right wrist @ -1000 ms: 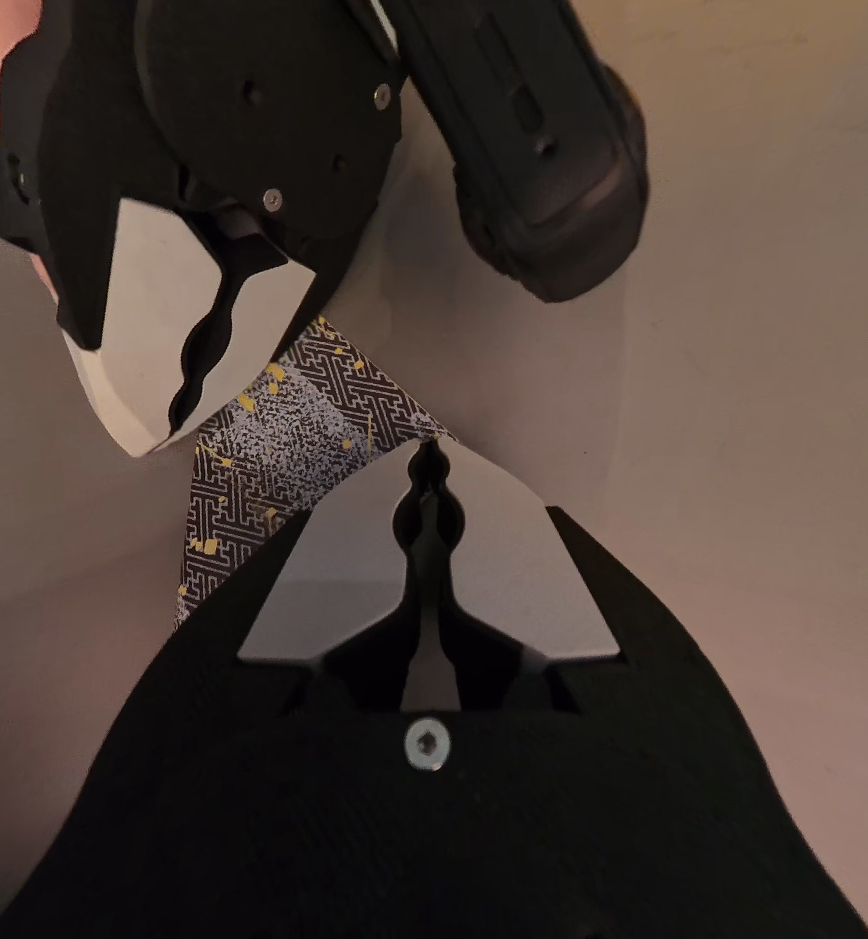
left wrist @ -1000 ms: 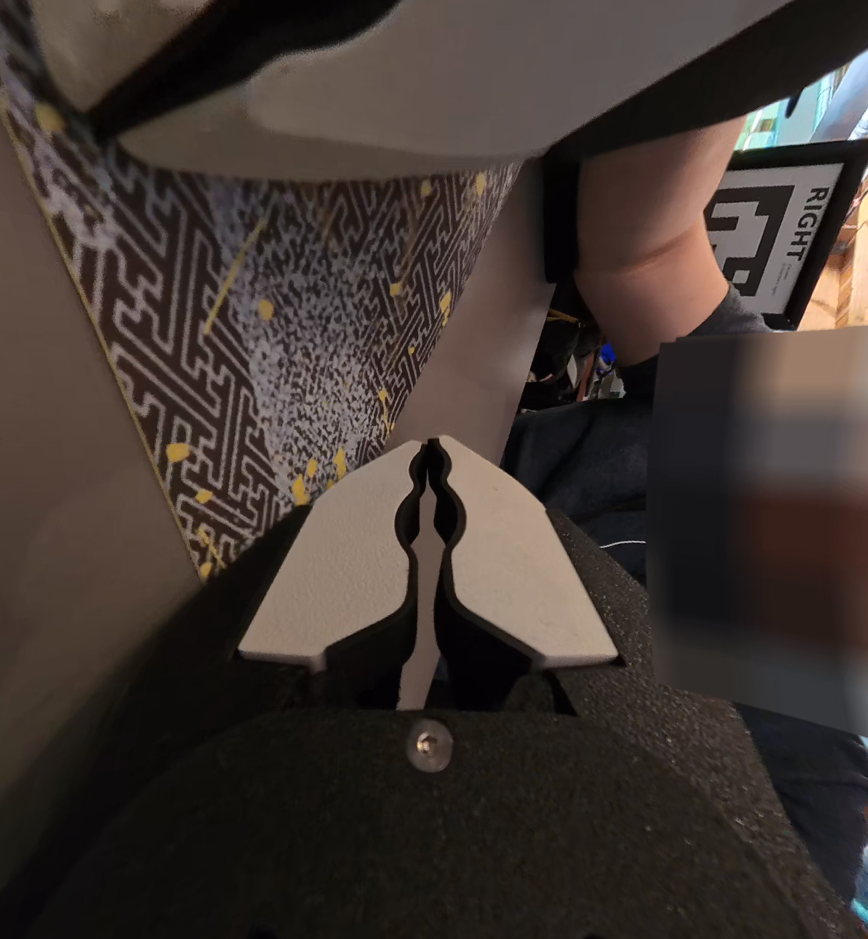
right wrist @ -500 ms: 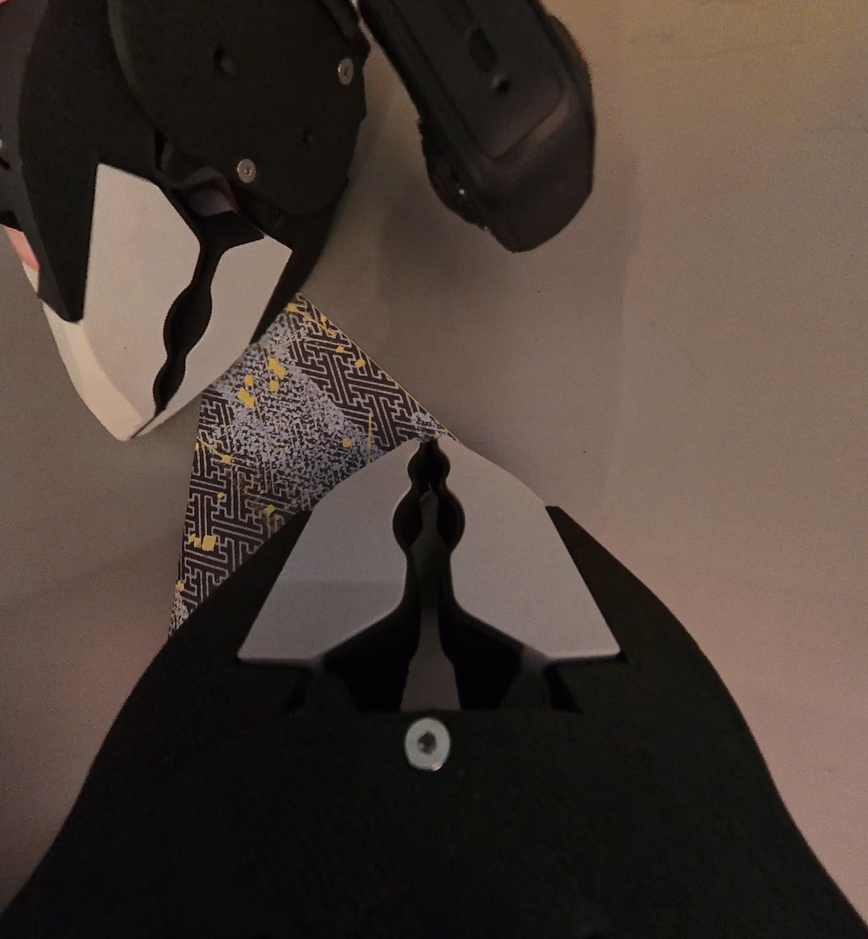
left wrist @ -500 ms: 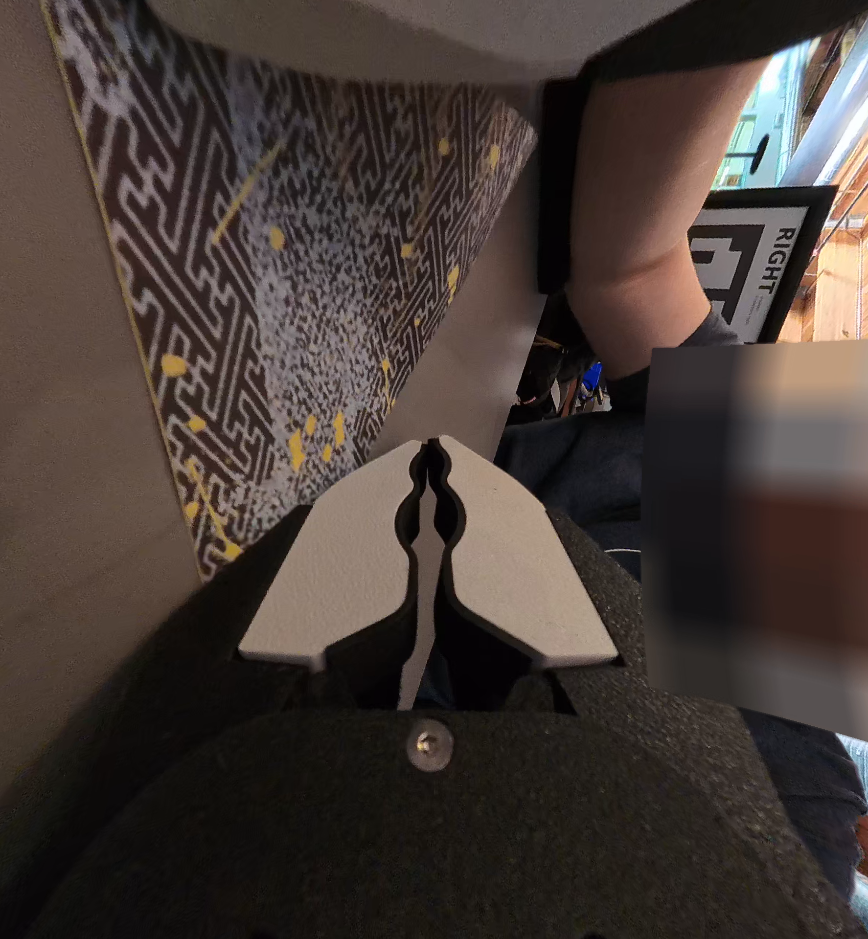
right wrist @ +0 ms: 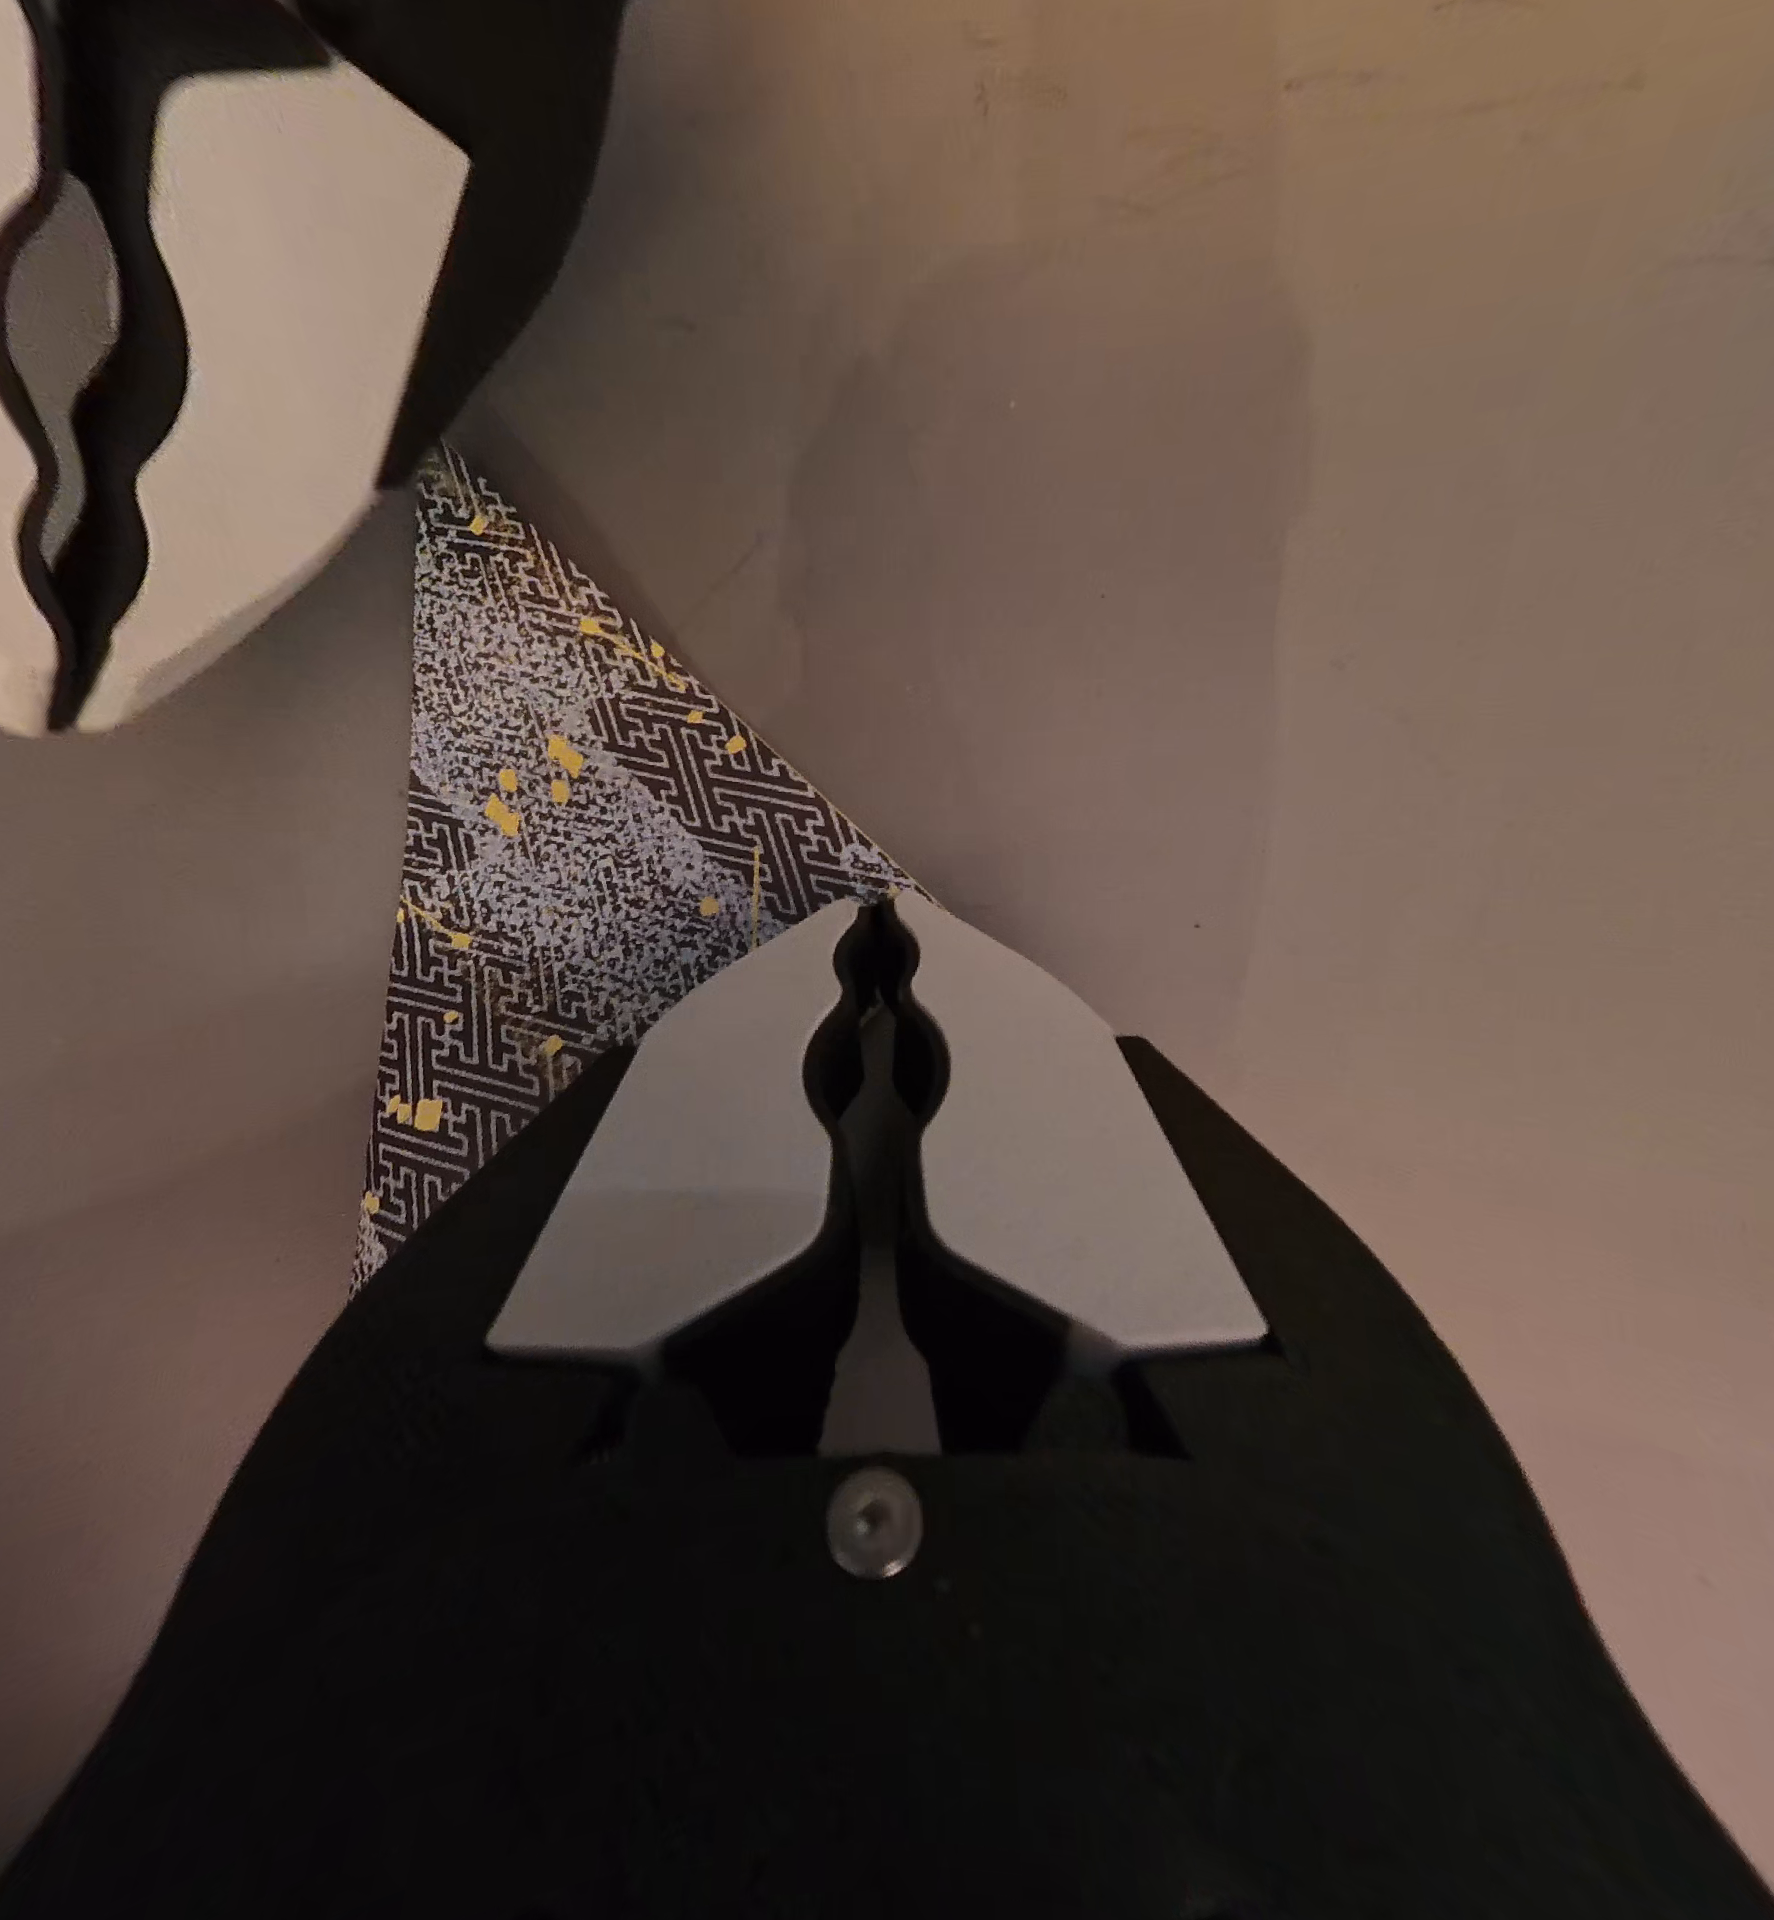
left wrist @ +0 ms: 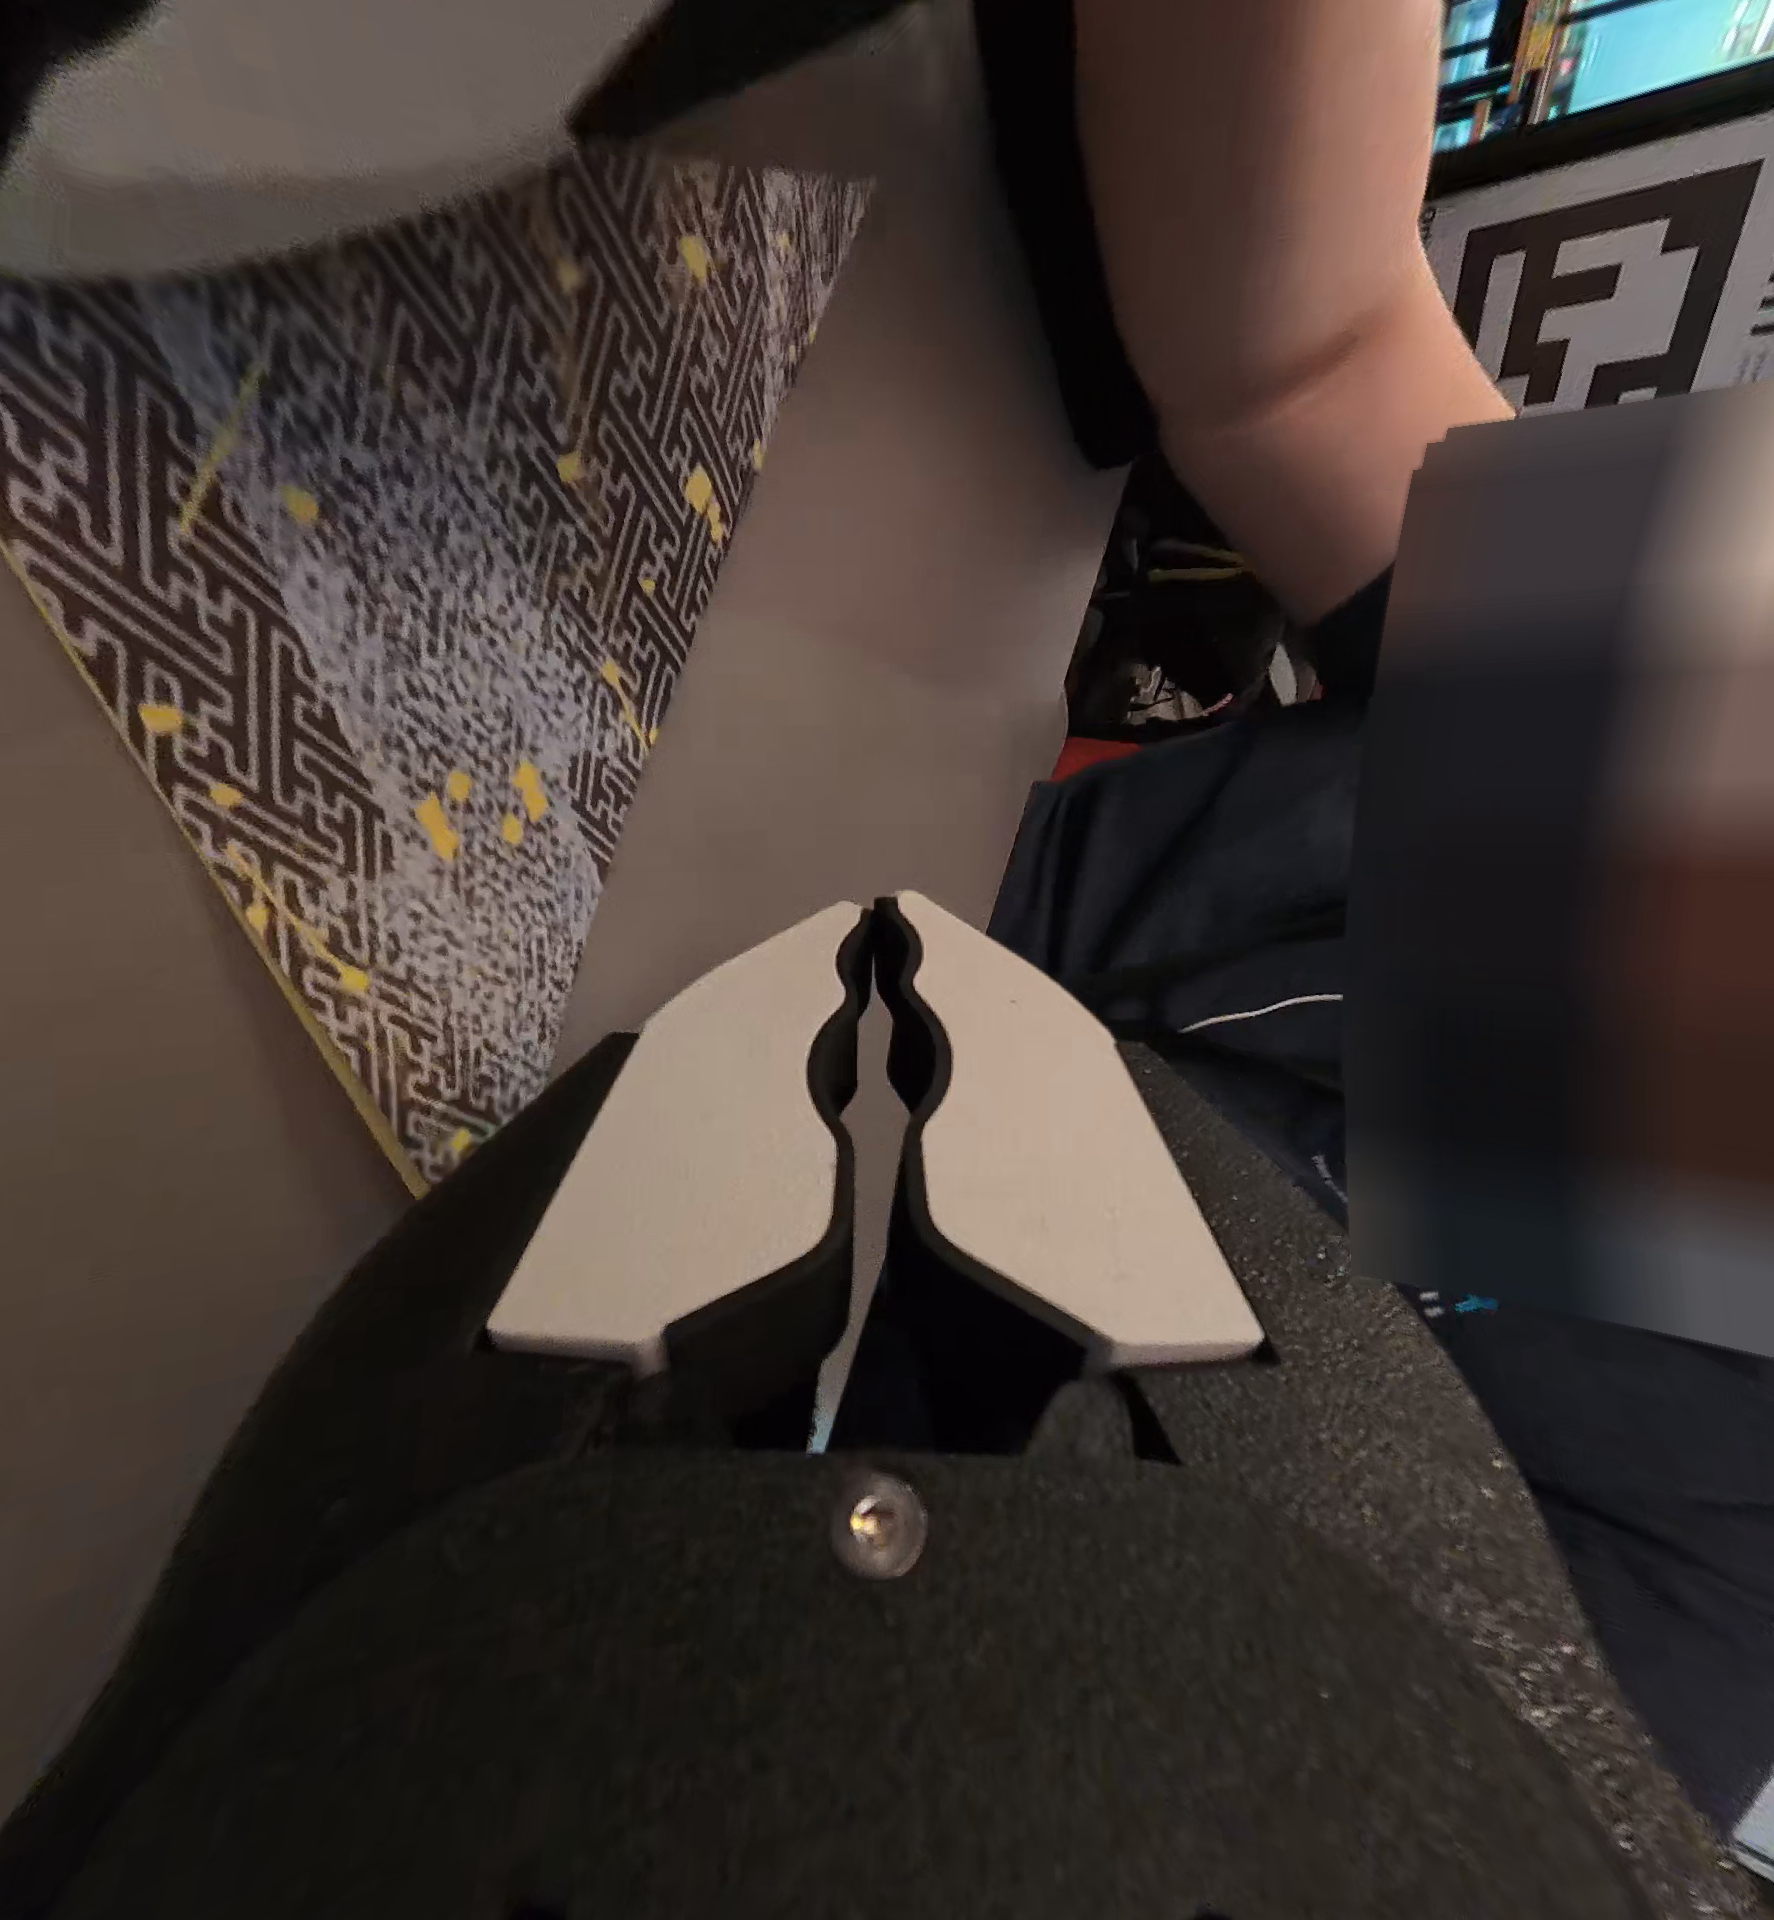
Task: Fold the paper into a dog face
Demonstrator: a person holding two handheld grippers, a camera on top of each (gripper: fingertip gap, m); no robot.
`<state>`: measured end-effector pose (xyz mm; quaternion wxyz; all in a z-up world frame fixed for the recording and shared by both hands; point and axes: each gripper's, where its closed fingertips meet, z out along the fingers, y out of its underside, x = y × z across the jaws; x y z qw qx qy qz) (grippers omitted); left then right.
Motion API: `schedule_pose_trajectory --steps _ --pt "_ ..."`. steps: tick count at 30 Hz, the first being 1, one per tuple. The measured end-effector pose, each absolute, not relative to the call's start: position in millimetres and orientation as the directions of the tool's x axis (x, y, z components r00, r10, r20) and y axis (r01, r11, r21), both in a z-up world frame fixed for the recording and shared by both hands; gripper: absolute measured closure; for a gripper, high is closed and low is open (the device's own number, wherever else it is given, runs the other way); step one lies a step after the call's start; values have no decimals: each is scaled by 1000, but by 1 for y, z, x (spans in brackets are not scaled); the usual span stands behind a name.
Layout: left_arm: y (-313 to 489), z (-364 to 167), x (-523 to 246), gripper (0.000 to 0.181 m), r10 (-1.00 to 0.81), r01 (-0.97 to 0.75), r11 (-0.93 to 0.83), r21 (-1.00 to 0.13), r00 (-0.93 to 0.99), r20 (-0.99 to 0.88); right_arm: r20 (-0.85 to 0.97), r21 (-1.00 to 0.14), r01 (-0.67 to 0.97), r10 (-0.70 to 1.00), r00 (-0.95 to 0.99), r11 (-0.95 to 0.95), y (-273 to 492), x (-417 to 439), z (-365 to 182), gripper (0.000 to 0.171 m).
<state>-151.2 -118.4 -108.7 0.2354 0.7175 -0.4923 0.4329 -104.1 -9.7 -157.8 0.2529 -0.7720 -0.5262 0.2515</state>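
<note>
Two hand-held grippers: left hand-held gripper closed empty, right hand-held gripper closed over one patterned paper, bare bench beyond its edges.

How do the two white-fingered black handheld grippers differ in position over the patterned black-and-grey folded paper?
The right gripper ends on a corner of the paper; the left gripper points at the grey table beside it. In the right wrist view, the right gripper covers the paper's wide end, the left gripper its narrow tip. Both are shut.
</note>
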Motion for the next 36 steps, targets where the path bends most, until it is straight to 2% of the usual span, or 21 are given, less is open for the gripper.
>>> schedule_pose_trajectory --steps 6,13,15,36 --pt "-118 -128 -142 181 -422 -930 -365 45 208 882 -121 -655 686 940 319 -317 -10 -104 -158 167" --pt "-111 -149 -159 181 -357 -922 -363 134 270 894 -119 -655 688 942 315 -313 -10 -104 -158 166" --pt "-111 -145 -156 181 -291 -906 -401 134 264 920 -119 -655 688 942 314 -312 -10 -104 -158 166" --pt "-116 -148 -186 181 -299 -874 -462 151 314 901 -111 -654 691 942 316 -309 -10 -104 -158 167"
